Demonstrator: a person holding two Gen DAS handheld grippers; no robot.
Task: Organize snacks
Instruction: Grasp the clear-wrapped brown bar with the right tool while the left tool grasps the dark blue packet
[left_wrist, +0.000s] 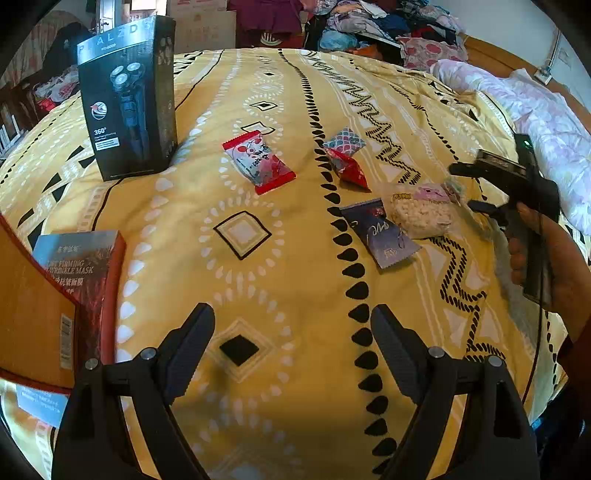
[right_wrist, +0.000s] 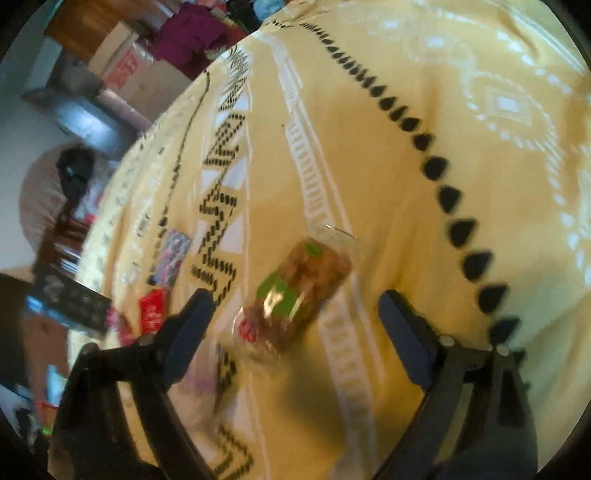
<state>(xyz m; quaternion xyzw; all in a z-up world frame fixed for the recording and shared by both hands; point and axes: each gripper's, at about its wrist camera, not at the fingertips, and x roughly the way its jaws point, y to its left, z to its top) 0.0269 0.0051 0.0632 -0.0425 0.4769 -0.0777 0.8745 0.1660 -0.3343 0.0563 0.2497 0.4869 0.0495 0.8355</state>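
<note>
Your left gripper has its jaws spread wide over the yellow patterned bedspread, nothing between them and nothing touching the pads; only a black diamond of the print shows in the gap. Your right gripper is spread wide too, and a clear-wrapped brown snack bar with a green label lies on the cloth between the two fingers, touching neither.

From the left camera, the snacks are scattered on the bedspread ahead of you: a red and white candy packet in the middle, a red packet touching a small patterned sachet beyond it, and further right a purple packet overlapped by a clear bag of pale puffed pieces. A black shaver box stands upright at the far left. A face mask box sits near your left finger, cut off by the picture's edge.

Your right hand shows at the right edge, gripping its handle; its fingertips there are blurred and hard to place against that clear bag.

The right camera is smeared by motion. The bar's label cannot be read, and the small packets at the far left of that view are only red and bluish blurs. Piled clothes crowd the far end of the bed.
</note>
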